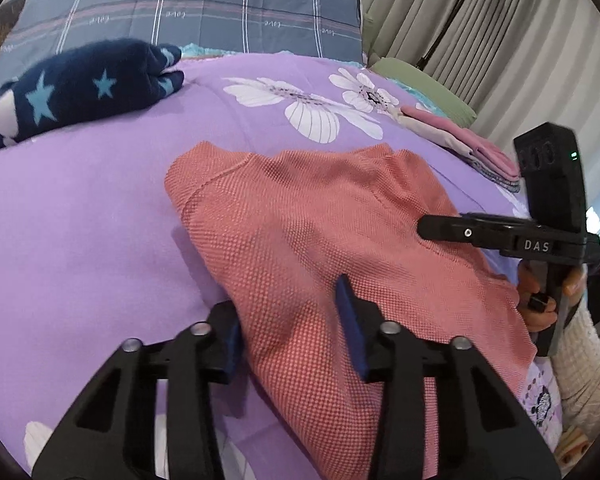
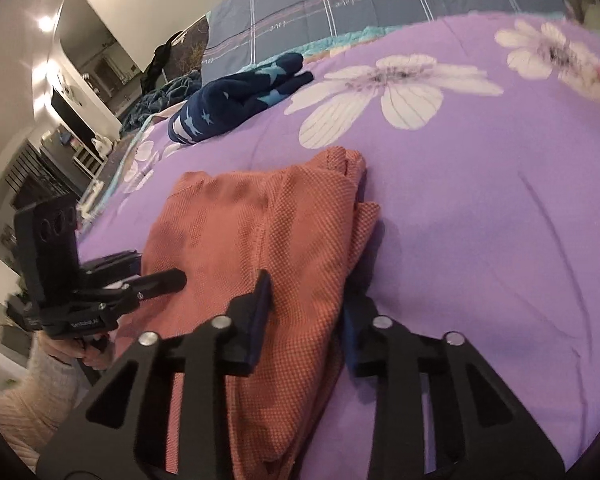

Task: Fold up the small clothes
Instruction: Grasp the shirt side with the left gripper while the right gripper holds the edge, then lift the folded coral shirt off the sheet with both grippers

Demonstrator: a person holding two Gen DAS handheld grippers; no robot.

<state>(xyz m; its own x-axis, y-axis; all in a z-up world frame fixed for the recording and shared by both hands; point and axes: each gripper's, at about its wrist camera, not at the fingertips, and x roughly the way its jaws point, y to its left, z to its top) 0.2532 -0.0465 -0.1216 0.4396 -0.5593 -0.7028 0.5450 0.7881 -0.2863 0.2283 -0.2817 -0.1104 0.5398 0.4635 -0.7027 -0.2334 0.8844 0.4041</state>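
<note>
A coral knit garment lies folded in layers on the purple flowered bedspread. My left gripper straddles its near left edge. One pad rests on top of the cloth and the other is against the edge, so the fabric fills the part-closed jaws. My right gripper holds the near right edge the same way, with bunched layers between its pads. Each gripper also shows from the side in the other view, the right gripper and the left gripper, both low on the cloth.
A navy garment with light stars lies at the far left of the bed. A folded pink stack sits far right, beside a green pillow. A grey plaid quilt lies behind. A floor lamp stands by curtains.
</note>
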